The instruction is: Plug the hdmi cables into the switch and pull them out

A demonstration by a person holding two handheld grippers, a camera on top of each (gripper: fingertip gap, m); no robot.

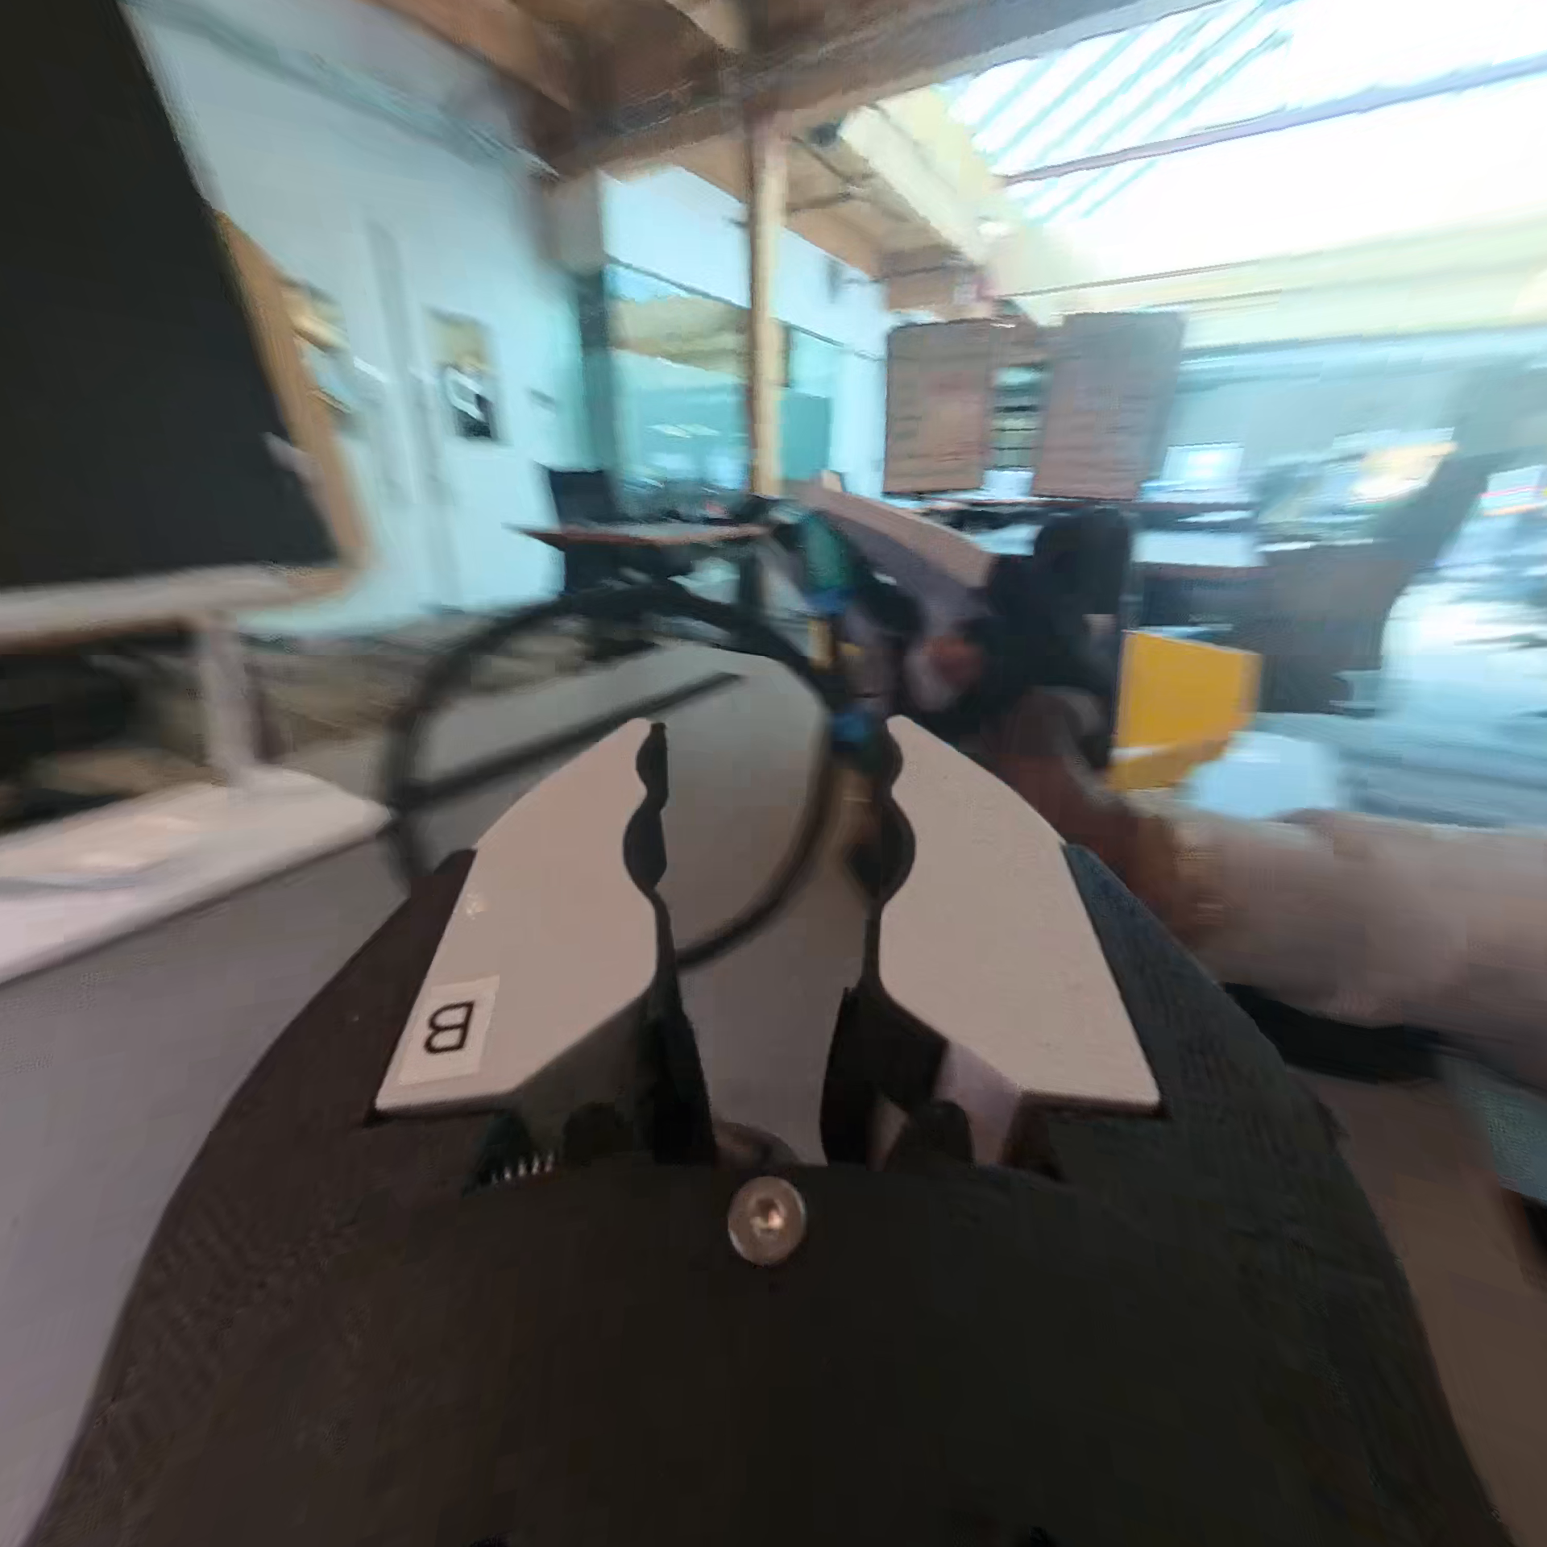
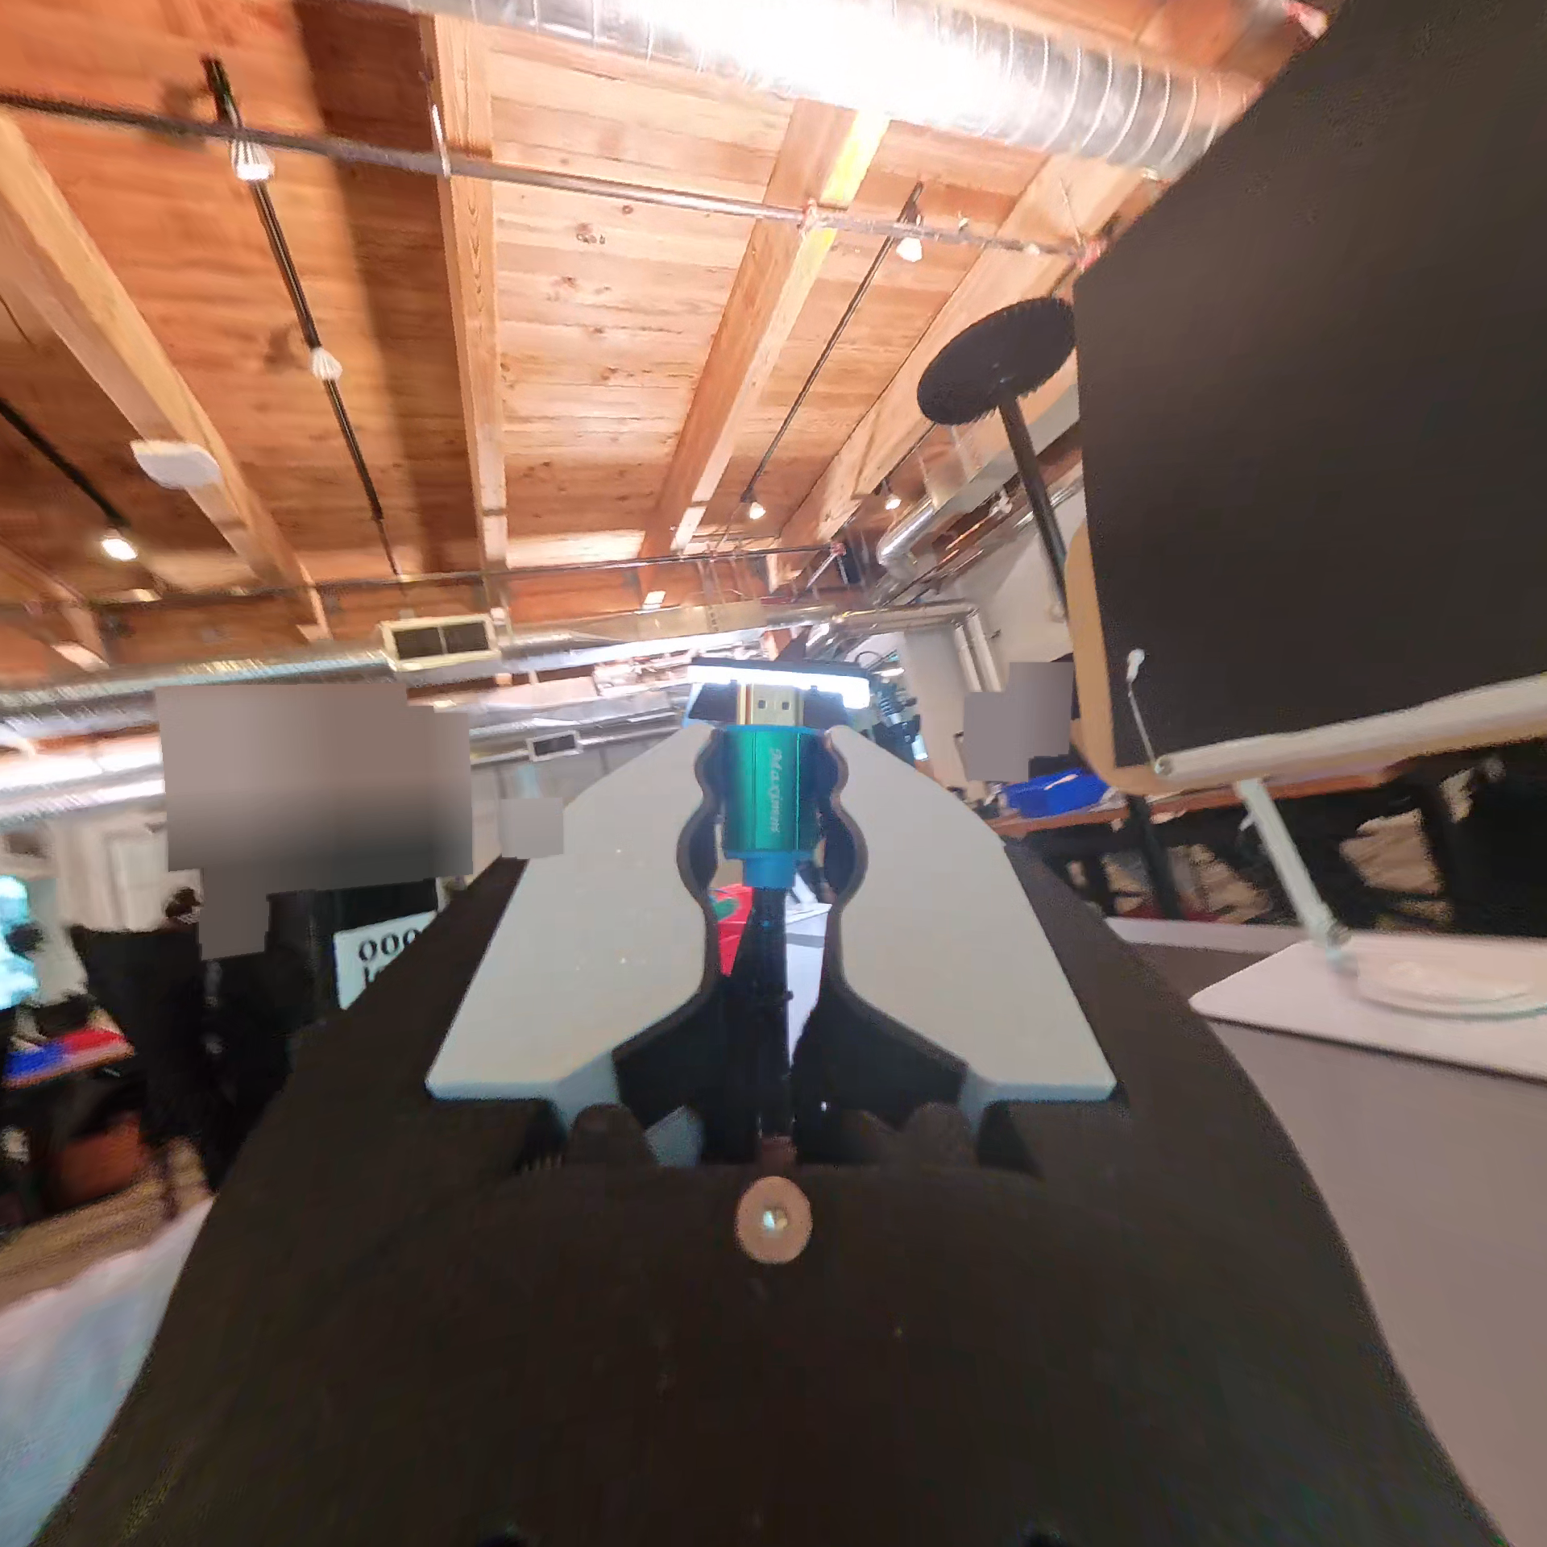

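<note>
Our right tongs (image 2: 766,745) gripped the plug (image 2: 760,787), its long axis along the fingers, tip forward. Left tongs (image 1: 774,737) gaped empty; no switch showed.

HDMI plug (image 2: 760,791): teal-green shell, gold tip, blue collar, black cable (image 1: 435,711). Gripper fingers (image 2: 921,921) pale grey on black bodies. Grey tabletop (image 2: 1381,1214). Yellow box (image 1: 1180,703) behind.

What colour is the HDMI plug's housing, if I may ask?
Metallic green HDMI plug, blue collar, gold tip; clearest in the right wrist view.

Left gripper (image 1: 774,737) fingers apart (nothing between them), black cable (image 1: 435,720) looping beyond, blurred office
</note>
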